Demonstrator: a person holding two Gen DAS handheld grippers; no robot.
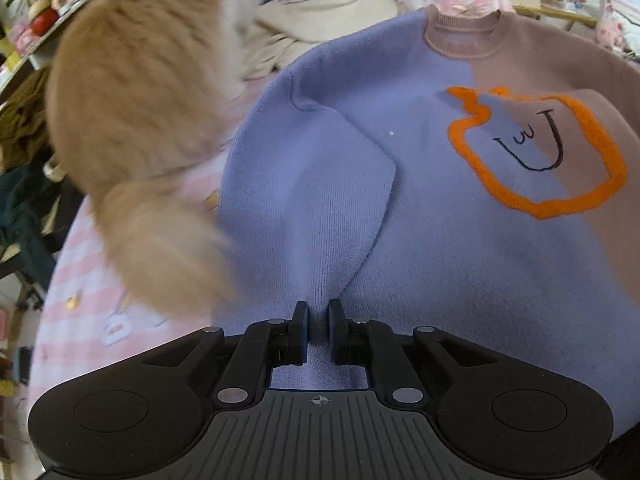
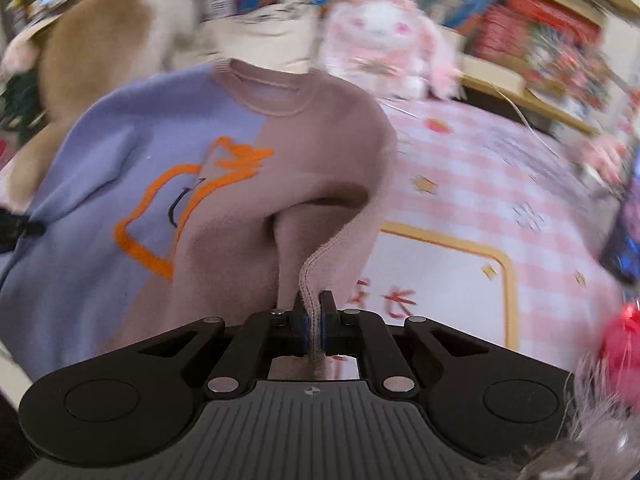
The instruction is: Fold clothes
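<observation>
**Both sleeves pinched, ready to fold inward**

The sweater (image 1: 400,200) lies face up on the pink checked bedcover (image 2: 500,184), its body flat, lilac on one half and dusty pink on the other, with an orange outlined motif (image 1: 536,152) across the chest. Its long axis runs from the hem, nearest the cameras, to the collar (image 1: 464,36), which points at the far edge of the bedcover, towards the plush rabbit (image 2: 384,36).

The left gripper (image 1: 318,312) has its jaws nearly closed, with a ridge of the lilac sleeve (image 1: 312,208) pinched between them. The right gripper (image 2: 315,304) is fully closed, clamping the ribbed cuff of the pink sleeve (image 2: 320,240), which stands up in a loop off the cover.

The step in hand looks like the sleeve fold: each sleeve gripped at its end, about to be carried across the chest. The next move calls for drawing both ends inward and laying them flat over the motif, keeping the body from dragging along, then letting go only once the cloth lies smooth.

A ginger cat (image 1: 140,92) stands on the cover along the lilac side, just beside the left sleeve, blurred. It could step onto the fabric or catch it.
</observation>
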